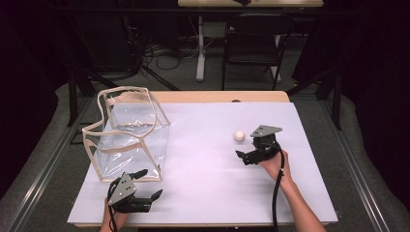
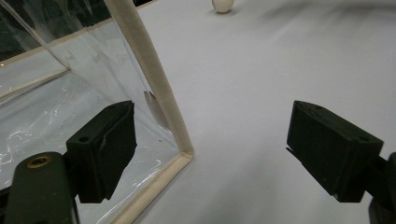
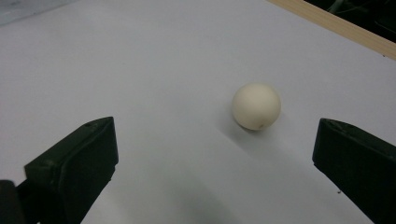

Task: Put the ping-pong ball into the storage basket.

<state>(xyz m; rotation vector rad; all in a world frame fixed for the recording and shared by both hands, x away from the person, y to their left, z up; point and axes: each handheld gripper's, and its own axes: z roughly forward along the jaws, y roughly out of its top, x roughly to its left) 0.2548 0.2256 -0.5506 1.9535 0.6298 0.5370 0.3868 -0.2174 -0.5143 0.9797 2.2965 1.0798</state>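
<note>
as your right gripper (image 3: 215, 163) lines up wide open on the cream ball (image 3: 256, 106) — your left gripper (image 2: 210, 149), open and empty, straddles the clear bag (image 2: 159, 93) corner to steady it.

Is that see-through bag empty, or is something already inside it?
Empty: through the clear bag only the white table shows; the ball lies outside.

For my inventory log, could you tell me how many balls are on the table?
1: a cream ball on the white table, just ahead of the open right gripper, well right of the clear bag.
</note>
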